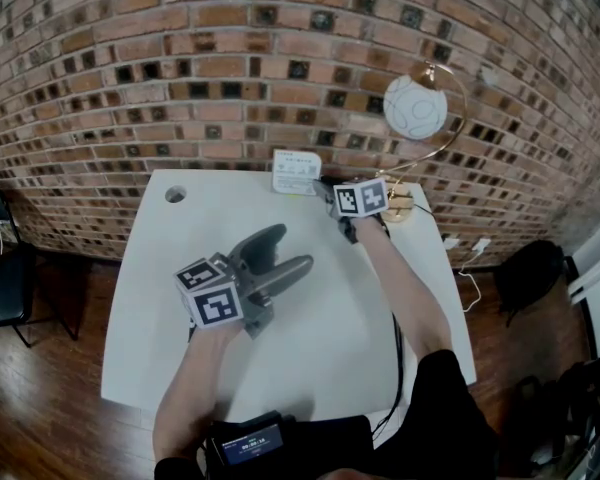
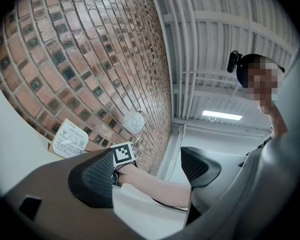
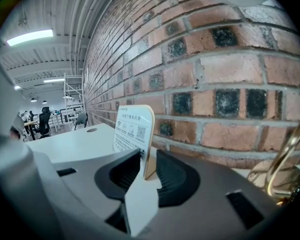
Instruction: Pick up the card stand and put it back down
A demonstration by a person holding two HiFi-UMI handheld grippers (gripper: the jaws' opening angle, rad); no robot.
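Against brick wall (image 1: 230, 68) | white table (image 1: 170, 298) | right hand-held gripper (image 3: 142, 171) pinches card stand (image 3: 135, 129) | left hand-held gripper (image 2: 149, 173) spread

Brick wall (image 1: 230, 58), white table (image 1: 160, 298), wooden floor (image 1: 40, 408)

The white table (image 1: 160, 348) offers open passage over its left and near parts. At the far edge the brick wall (image 1: 180, 88) rises close behind the card stand (image 1: 296, 171). The lamp (image 1: 415, 108) crowds the far right corner, and a black cable (image 1: 396, 358) trails down the right side.
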